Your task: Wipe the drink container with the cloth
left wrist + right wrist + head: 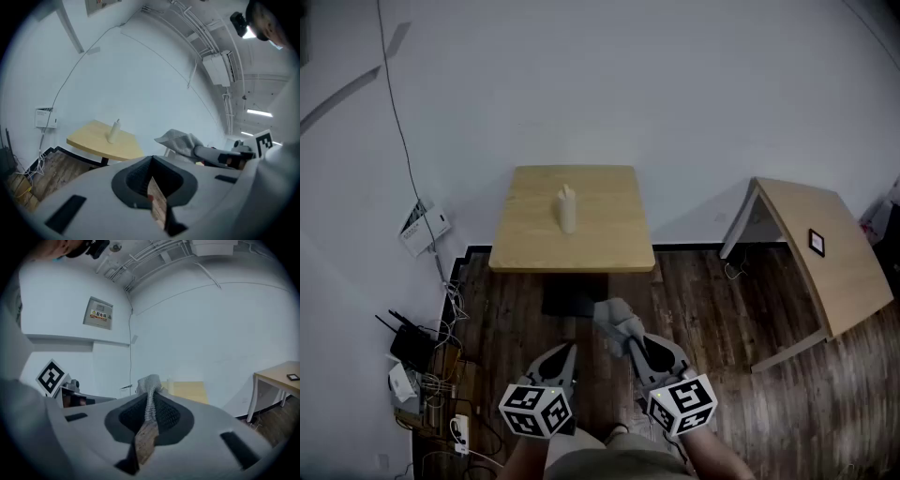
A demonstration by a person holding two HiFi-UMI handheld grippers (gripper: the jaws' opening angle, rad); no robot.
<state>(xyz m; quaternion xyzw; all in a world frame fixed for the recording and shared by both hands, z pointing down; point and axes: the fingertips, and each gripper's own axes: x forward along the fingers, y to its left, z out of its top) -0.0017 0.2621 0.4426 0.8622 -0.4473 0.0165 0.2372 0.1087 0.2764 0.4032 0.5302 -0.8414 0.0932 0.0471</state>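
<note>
Pale wall, dark wood floor, one small wooden counter [600,239] at 12 o'clock. One pale drink bottle [567,208] stands on it, well apart from both grippers, so we judge wiping not begun. Left gripper [569,354] at 6 o'clock: fingers closed, empty. Right gripper [631,345] beside it: fingers pinching the one grey cloth [616,321].

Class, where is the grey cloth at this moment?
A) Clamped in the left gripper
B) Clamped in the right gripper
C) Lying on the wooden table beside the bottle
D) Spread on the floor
B: the right gripper is shut on the cloth, which bunches out past its tip.
</note>
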